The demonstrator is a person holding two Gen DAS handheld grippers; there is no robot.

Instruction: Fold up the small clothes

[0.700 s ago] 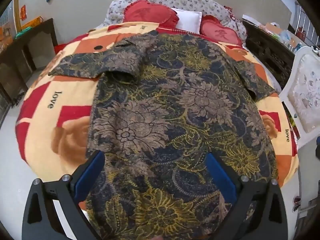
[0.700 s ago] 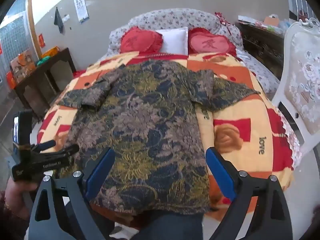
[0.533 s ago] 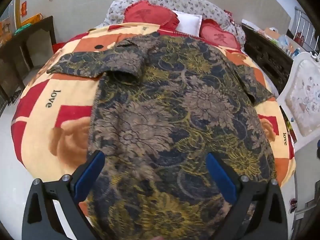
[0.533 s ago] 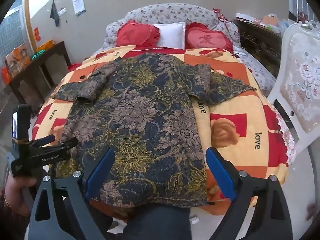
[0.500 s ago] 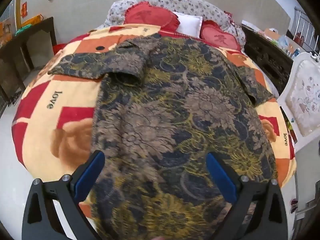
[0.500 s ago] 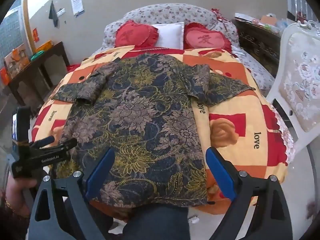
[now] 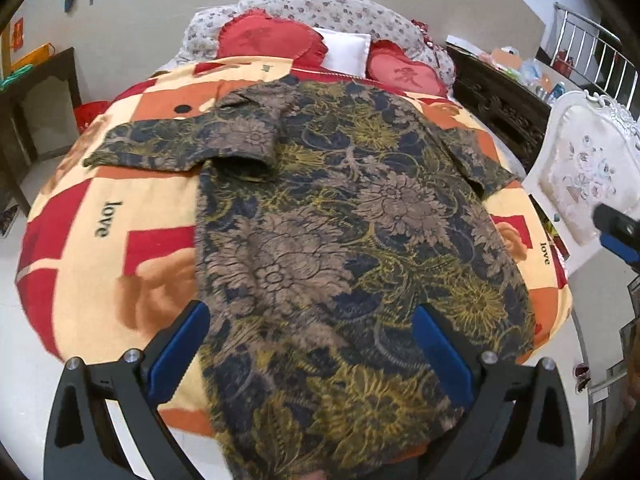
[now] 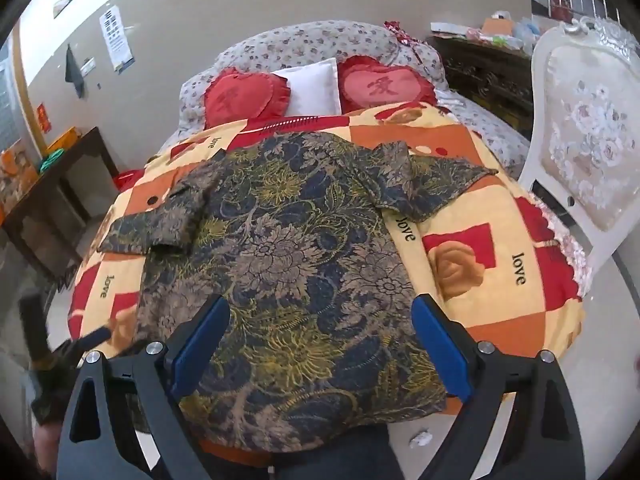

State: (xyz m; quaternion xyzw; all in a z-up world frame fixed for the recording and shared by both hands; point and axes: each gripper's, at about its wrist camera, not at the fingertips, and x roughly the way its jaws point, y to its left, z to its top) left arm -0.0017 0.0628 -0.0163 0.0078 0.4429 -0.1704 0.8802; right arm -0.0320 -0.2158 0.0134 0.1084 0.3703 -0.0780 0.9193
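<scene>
Round patchwork bed (image 7: 92, 248) bears flat floral shirt (image 7: 344, 240); both hand-held grippers (image 7: 308, 344) (image 8: 320, 336) spread

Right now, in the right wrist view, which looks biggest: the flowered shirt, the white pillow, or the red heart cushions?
1. Flowered shirt, by far.
2. Red heart cushions: the two look alike.
3. White pillow, partly hidden between them.
Shirt lies nearer the camera, which exaggerates it.

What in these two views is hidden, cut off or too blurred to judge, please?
- Shirt hem: left wrist view, cut off by the bottom edge.
- Left gripper: right wrist view, motion-blurred, jaws unreadable there.
- Wall poster: right wrist view, text too small.
</scene>
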